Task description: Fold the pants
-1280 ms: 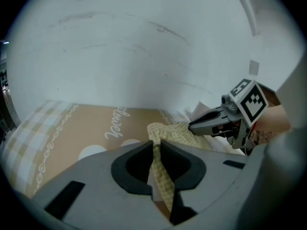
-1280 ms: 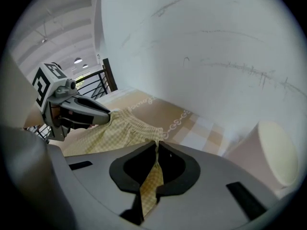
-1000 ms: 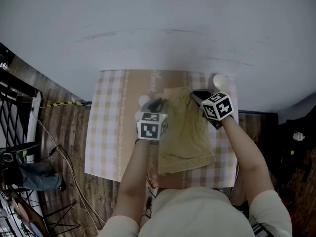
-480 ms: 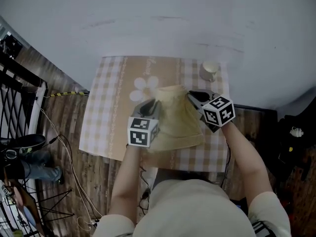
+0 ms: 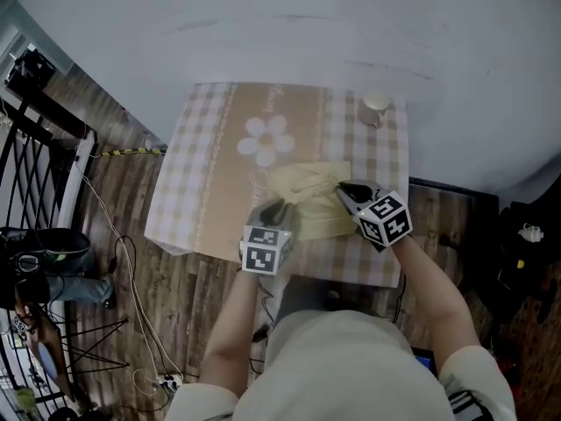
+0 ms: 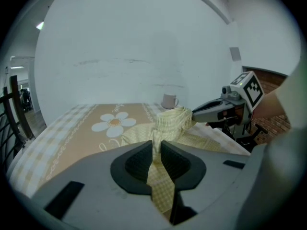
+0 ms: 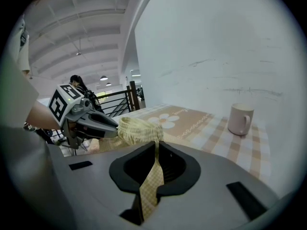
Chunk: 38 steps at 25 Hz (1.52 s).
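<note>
Yellow checked pants (image 5: 304, 184) sit bunched on the near right part of the counter (image 5: 188, 178), with one edge raised off the cloth. My left tongs (image 5: 280, 207) are clamped on a fold of the fabric, and my right tongs (image 5: 343, 189) pinch a strip of it likewise. I judge the fold to be midway: the cloth is doubled over but not yet laid flat or squared. The pants' near edge is hidden behind both tongs, and I cannot count the layers.
</note>
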Available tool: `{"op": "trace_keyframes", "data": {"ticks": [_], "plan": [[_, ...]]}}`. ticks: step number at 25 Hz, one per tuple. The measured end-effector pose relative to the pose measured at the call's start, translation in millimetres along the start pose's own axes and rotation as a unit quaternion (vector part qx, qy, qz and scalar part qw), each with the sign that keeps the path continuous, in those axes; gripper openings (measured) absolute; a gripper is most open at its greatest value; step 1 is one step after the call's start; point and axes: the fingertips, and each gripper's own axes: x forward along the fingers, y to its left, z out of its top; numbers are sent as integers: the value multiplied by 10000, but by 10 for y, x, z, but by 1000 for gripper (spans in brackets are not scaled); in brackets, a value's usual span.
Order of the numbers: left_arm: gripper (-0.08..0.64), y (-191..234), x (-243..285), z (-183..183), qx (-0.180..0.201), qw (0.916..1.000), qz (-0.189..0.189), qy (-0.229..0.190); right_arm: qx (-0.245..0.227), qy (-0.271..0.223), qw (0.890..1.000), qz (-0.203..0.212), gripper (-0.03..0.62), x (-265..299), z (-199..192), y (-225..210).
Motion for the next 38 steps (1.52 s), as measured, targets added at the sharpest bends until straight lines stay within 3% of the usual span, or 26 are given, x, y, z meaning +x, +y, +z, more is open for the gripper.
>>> {"op": "trace_keyframes", "data": {"ticks": [8,15,26,31,38], "plan": [[49,-91,-194,-430,-445,9985,275,177,261,285,9993,23,17,-175,-486,241],[49,-211,-515,-577,-889,9948,499,-71,507,243,9983,-126,18,-425,-720,389],[30,-631,-1122,-549,-1484,9845,579,-739,578,-458,9956,-584,18,-1035,-628,822],[23,-843,-1321,-643,-1549,9827,554,-851,480,-600,9939,-794,17,-1315,-653,1032],[17,-1065,-1501,-694,-1534,9831,375,-928,194,-743,9947,-690,17,-1538,-608,1302]]}}
